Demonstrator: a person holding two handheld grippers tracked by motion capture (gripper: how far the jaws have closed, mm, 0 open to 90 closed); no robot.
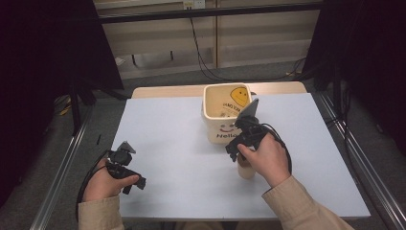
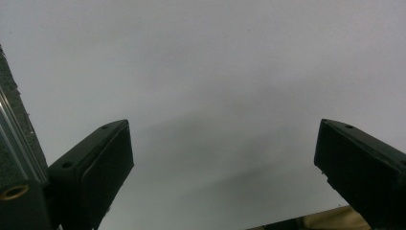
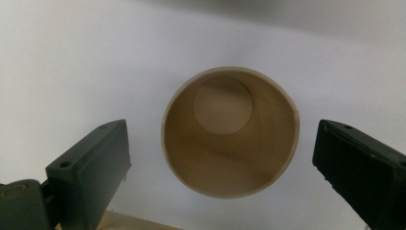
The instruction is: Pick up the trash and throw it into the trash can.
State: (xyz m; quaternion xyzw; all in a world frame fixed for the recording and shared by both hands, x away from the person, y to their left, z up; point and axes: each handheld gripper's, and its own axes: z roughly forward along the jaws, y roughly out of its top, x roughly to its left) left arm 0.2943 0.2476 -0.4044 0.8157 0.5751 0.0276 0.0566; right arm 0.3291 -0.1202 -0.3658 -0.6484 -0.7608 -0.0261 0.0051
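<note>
A tan paper cup (image 3: 230, 132) stands upright and empty on the pale mat (image 1: 177, 158); in the high view the cup (image 1: 246, 171) is partly hidden under the person's right hand. My right gripper (image 3: 220, 125) hangs straight above the cup and looks down into it, its jaws open wide on either side of the rim without touching it. In the high view the right gripper (image 1: 234, 151) is just in front of the cream bin. My left gripper (image 2: 222, 127) is open over bare mat near the left front corner, also seen from above as the left gripper (image 1: 133, 184).
A cream square bin (image 1: 213, 120) with a smiley face and "Hello" printed on it stands at the mat's far middle, close behind the right gripper. Metal rails (image 1: 62, 167) run along both sides of the table. Cables (image 1: 201, 52) lie on the floor beyond.
</note>
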